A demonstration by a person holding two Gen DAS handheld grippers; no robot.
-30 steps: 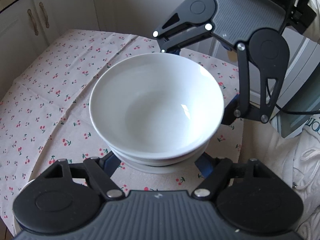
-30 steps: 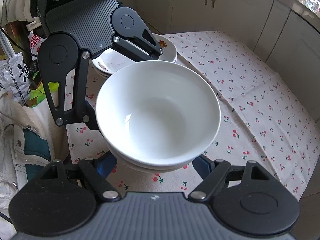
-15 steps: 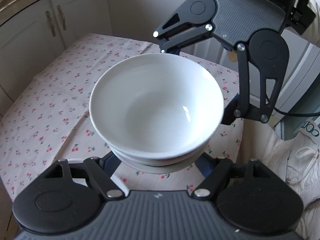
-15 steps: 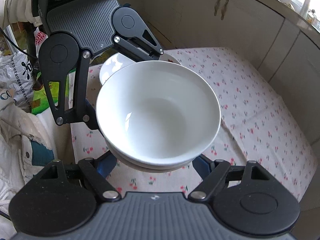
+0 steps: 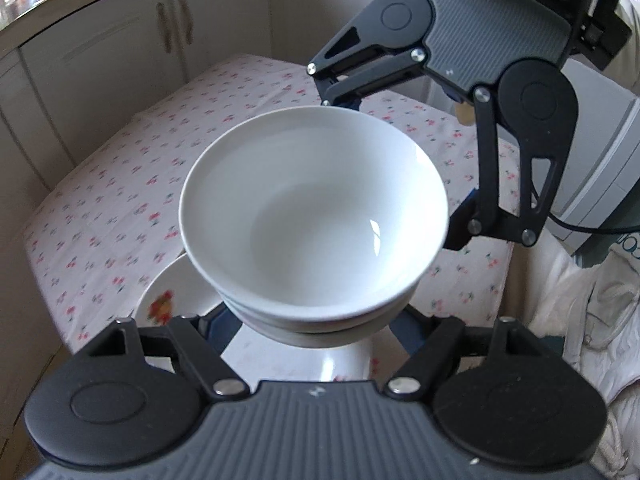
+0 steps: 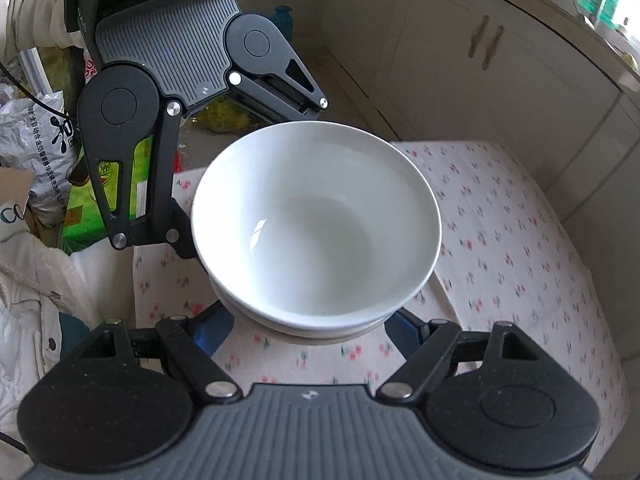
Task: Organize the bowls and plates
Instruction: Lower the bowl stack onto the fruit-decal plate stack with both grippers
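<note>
In the left wrist view the left gripper [image 5: 312,320] has its jaws standing part-way apart and pressed against opposite sides of the lower bowl of a nested stack of white bowls [image 5: 316,220], so it is clamped on the stack from the near side. The right gripper [image 5: 400,168] reaches in from the upper right, its blue-padded fingers set against the far and right sides of the same stack, likewise gripping it. The stack is carried in the air above the cherry-print tablecloth [image 5: 140,184]; two bowls are clear, and the top one is empty and clean. Below and to the left of it a plate with a red fruit motif [image 5: 168,300] lies on the cloth, partly hidden by the bowls and the gripper body. In the right wrist view the right gripper [image 6: 316,324] shows the same hold from its side, jaws part-way apart with blue pads on either flank of the lower bowl, while the left gripper [image 6: 256,168] closes on the stack from the upper left. The bowls hang over the near end of the table, with pale cabinets [image 6: 500,60] beyond and printed bags [image 6: 44,148] on the floor at left.
</note>
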